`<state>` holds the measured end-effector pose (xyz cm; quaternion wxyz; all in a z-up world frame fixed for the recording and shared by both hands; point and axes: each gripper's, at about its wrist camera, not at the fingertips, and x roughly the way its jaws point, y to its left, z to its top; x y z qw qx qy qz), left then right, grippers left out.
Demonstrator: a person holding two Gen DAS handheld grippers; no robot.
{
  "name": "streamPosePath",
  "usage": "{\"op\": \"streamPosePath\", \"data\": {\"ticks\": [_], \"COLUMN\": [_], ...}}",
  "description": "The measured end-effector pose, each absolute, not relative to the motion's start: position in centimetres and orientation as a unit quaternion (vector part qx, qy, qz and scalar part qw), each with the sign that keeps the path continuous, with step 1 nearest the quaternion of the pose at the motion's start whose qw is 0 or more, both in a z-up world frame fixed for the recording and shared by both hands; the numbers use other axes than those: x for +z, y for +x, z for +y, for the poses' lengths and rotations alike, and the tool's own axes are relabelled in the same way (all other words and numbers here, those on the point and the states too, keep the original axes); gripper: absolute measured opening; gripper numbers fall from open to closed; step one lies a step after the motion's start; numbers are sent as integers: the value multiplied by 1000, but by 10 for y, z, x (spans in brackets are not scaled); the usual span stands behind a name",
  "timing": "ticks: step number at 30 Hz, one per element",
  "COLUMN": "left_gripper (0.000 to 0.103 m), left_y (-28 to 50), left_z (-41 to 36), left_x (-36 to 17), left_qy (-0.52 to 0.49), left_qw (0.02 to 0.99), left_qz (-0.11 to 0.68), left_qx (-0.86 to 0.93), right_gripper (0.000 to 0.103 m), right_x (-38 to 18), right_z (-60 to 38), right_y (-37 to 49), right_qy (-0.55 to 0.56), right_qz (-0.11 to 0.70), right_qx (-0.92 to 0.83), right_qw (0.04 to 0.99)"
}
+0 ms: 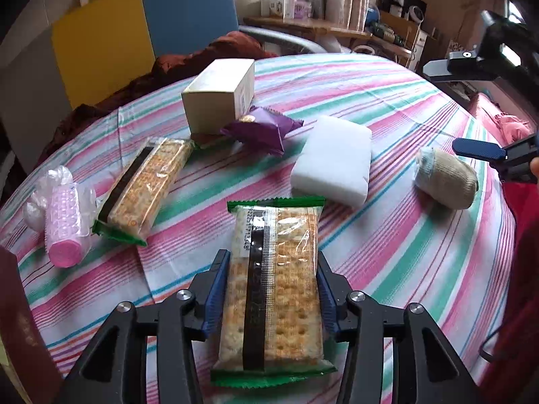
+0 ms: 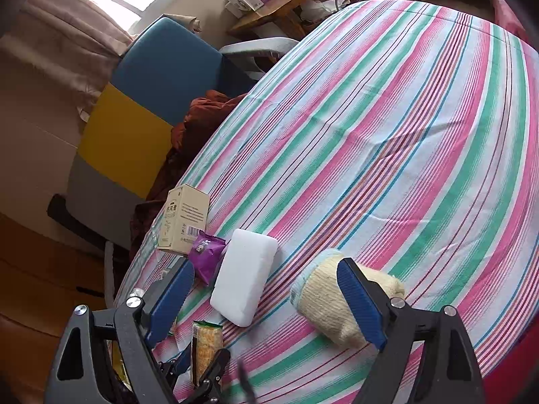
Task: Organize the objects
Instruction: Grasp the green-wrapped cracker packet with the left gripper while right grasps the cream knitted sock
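We see our left gripper [image 1: 271, 289] clenched on the green-edged clear cracker packet [image 1: 273, 289] at 6 o'clock on the striped cloth [image 1: 404, 252], our right gripper [image 2: 269, 299] spread wide near the beige knitted roll [image 2: 323, 303]

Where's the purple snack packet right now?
Left wrist view, center: purple snack packet leans against the cream box, left of the white sponge.

a cracker pack [image 1: 273, 289] with green ends lies lengthwise near the front. a second cracker pack [image 1: 145, 188] lies angled to its left, beside a pink roller [image 1: 64, 225] in clear wrap. farther back stand a cream box [image 1: 219, 97], a purple packet [image 1: 262, 128], a white sponge [image 1: 333, 161] and, right, a rolled sock [image 1: 446, 178].
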<state>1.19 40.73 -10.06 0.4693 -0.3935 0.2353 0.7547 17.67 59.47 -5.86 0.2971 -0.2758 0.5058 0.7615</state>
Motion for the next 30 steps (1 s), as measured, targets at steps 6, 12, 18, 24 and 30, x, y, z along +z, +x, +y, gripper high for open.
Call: {"op": "streamPosePath", "data": {"ticks": [6, 12, 18, 24, 30], "left_gripper": [48, 49, 49, 49, 49], "left_y": [14, 12, 12, 12, 13], "left_z": [405, 405, 404, 404, 404], "left_x": [-104, -105, -106, -106, -106], "left_qy": [-374, -370, -367, -369, -369], "left_qw": [476, 480, 480, 482, 482], "left_qz": [229, 222, 222, 217, 217], "left_qx": [763, 764, 765, 764, 764], "right_gripper": [88, 88, 88, 88, 88], "right_x": [-60, -62, -63, -63, -56], "right_z": [594, 597, 597, 595, 593], "right_y": [175, 178, 179, 176, 144], "right_qy": [-284, -278, -283, -294, -418], "right_qz": [504, 516, 513, 500, 396], "right_qx": [760, 753, 748, 746, 749], "right_qw": [296, 300, 313, 326, 327]}}
